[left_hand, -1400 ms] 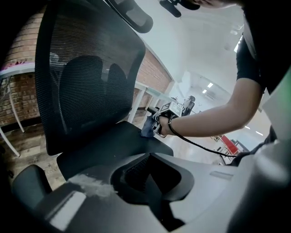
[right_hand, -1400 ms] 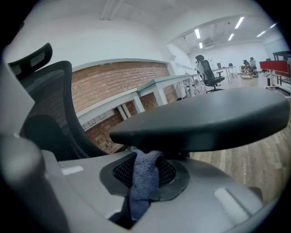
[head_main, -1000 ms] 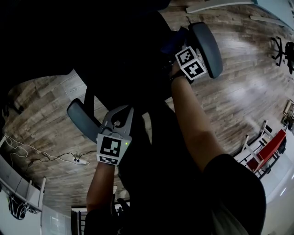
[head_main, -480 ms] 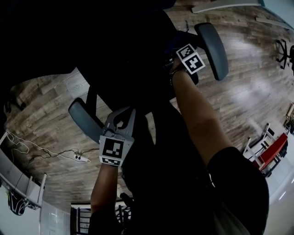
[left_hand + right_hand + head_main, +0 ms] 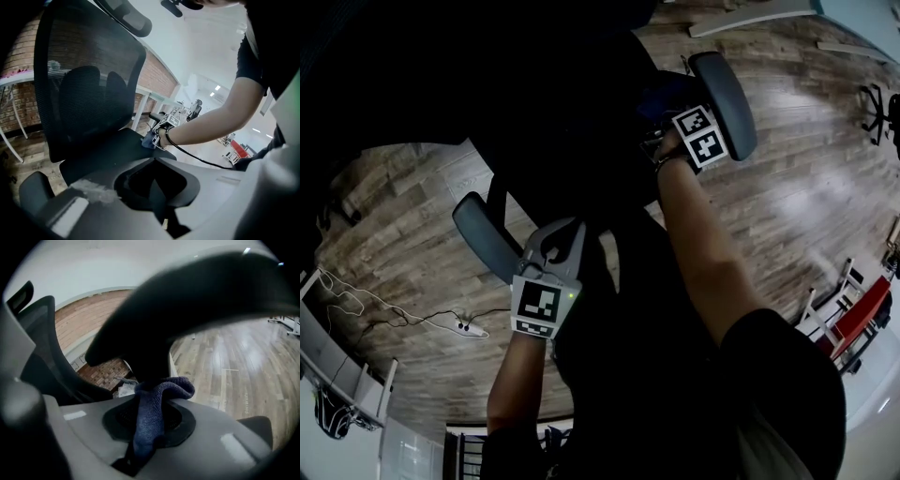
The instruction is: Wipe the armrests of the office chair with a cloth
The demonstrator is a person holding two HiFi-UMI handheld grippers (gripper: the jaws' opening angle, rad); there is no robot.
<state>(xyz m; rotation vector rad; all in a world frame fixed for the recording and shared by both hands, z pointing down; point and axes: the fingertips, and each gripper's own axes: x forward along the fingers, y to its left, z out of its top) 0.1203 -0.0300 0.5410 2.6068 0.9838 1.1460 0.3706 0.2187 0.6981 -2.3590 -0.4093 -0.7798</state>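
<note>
The dark blue knitted cloth (image 5: 152,418) was gripped by its lower end in the right gripper (image 5: 137,453), whose jaws were closed tight on it. Its upper end was bunched against the grey padded right armrest (image 5: 727,89) from below. That armrest stood at the far right of the black mesh-backed office chair (image 5: 89,79), and in the right gripper view it loomed as a dark curved shape just above the cloth.

At the near left, the left gripper (image 5: 159,204) sat just beside the grey padded left armrest (image 5: 486,234). Its jaws were drawn together with nothing between them, and whether it touched the pad could not be told.

The person's bare forearms reached in over the dark seat. Under the chair lay the brown wood-plank floor (image 5: 787,187), and on it, well apart at the near left, lay a white power strip (image 5: 461,326) with a thin trailing cable.
</note>
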